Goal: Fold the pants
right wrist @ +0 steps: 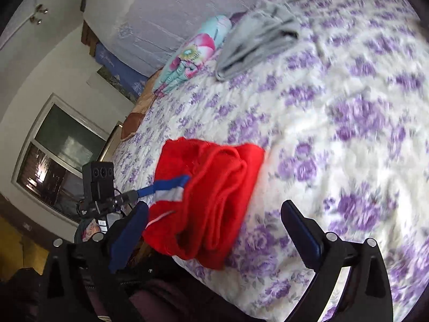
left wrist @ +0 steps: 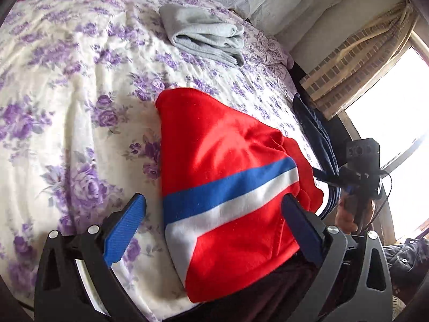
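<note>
Red pants (left wrist: 214,161) with a blue and white stripe lie folded on the floral bedspread (left wrist: 67,94) near the bed's front edge. My left gripper (left wrist: 214,214) is open, its blue fingers (left wrist: 126,228) to either side of the pants, just above them and holding nothing. In the right wrist view the same red pants (right wrist: 209,196) lie bunched in folds at the bed's edge. My right gripper (right wrist: 214,228) is open and empty, hovering over their near end. The right gripper's body also shows in the left wrist view (left wrist: 362,166).
A folded grey garment (left wrist: 206,35) lies further back on the bed, also in the right wrist view (right wrist: 257,37). A rolled floral quilt (right wrist: 193,51) sits by the headboard. A dark blue garment (left wrist: 313,128) hangs at the bed's right edge by the window (left wrist: 388,123).
</note>
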